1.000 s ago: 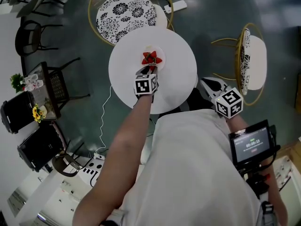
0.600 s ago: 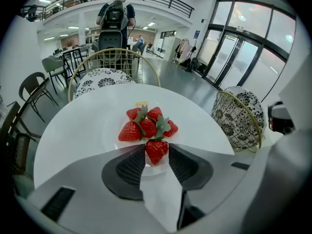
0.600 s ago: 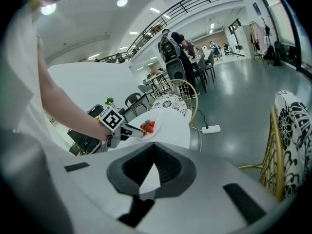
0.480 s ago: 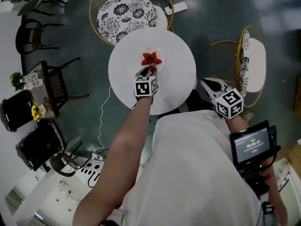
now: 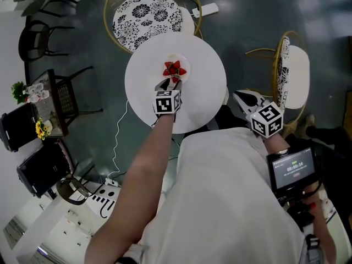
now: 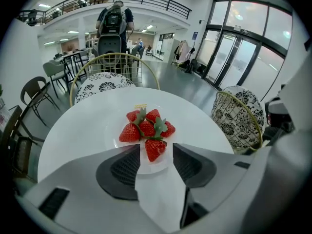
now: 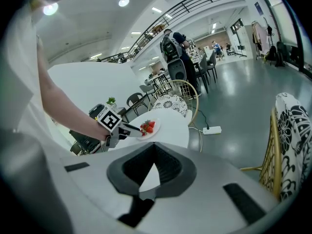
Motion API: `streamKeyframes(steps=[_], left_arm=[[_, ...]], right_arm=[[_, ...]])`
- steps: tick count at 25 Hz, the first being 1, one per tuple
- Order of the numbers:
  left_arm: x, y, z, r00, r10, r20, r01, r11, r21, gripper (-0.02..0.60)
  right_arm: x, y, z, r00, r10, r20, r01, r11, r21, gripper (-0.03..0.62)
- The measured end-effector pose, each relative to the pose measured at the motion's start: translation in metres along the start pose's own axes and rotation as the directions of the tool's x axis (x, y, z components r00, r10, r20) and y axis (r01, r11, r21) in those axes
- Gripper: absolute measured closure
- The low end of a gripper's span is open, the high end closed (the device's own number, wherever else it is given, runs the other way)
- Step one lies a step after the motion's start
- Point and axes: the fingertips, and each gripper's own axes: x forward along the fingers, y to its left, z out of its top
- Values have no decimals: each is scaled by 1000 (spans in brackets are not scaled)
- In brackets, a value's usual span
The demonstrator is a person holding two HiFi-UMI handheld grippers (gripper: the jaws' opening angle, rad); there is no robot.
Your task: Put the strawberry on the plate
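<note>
The left gripper (image 5: 170, 82) reaches over the round white table (image 6: 78, 126), and its jaws are opening. One strawberry (image 6: 155, 149) lies between them on the near edge of the plate (image 6: 116, 141). The pads do not touch it. It sits right by the other strawberries (image 6: 146, 126). The right gripper (image 7: 155, 150) is closed and empty, off the table's right edge.

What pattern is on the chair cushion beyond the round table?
Chair cushion: black-and-white floral print, clearest in the head view.
</note>
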Motion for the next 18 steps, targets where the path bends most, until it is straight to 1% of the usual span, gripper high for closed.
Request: streamKeyframes(steps=[1,4,10,15,18], left_arm=[[-1,-2,-1,1000,-2,-1,2,1000,11,385],[-4,-4,-1,1000,1,3,-1,1000,31,383],[-15,-6,1,999,29,25,-30,999,14,383],[-33,6,4,996,71,57,-71,997,-10,385],[-41,1,3,994,83,75,-82,996,-19,386]], right_arm=[[0,0,0,1000,1,-1,-1,1000,-1,589],[1,-1,-1,1000,10,-2,-10,1000,-5,589],[3,1,5,999,42,-10,-42,999,-33,589],[13,2,17,997,78,0,-78,995,-65,589],[11,3,17,996,94,-6,-94,993,-77,589]])
